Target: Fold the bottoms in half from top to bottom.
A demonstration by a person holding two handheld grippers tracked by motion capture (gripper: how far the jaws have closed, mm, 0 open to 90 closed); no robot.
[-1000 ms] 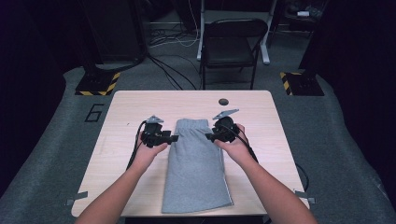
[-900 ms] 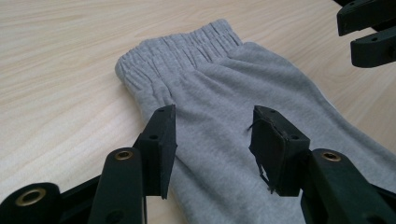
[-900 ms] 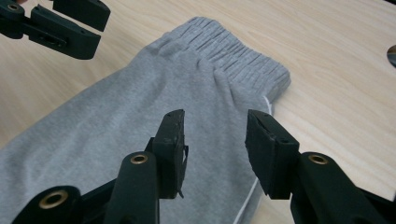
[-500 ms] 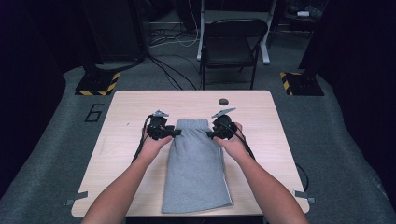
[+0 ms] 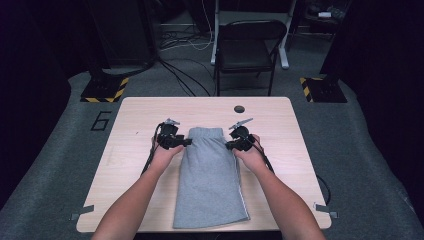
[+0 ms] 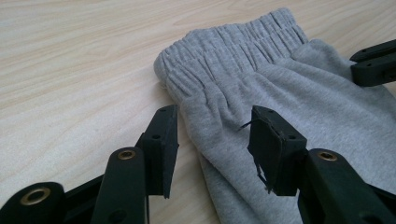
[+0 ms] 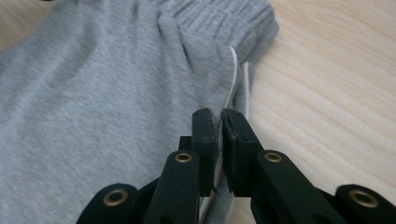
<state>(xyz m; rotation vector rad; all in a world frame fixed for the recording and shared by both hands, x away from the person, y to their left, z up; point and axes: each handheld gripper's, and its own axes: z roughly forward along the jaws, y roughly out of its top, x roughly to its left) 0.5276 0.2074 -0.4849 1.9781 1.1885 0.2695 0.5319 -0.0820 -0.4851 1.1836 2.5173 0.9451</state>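
Observation:
Folded grey sweatpants (image 5: 210, 185) lie lengthwise on the wooden table (image 5: 135, 115), elastic waistband (image 6: 233, 42) at the far end. My left gripper (image 5: 186, 142) is at the garment's left edge just below the waistband. In the left gripper view it (image 6: 215, 112) stands open, straddling the fabric edge without its pads pressing. My right gripper (image 5: 229, 145) is at the right edge. In the right gripper view its jaws (image 7: 218, 114) have just been closing and are shut on the side seam with the white stripe (image 7: 232, 79).
A small black round object (image 5: 239, 108) lies near the table's far edge. A black folding chair (image 5: 250, 45) stands behind the table. The right gripper's jaw tip (image 6: 373, 65) shows across the fabric. Bare wood lies on both sides of the garment.
Both hands have come in toward the garment's upper edges and sunk lower. The right gripper has shut on the right edge.

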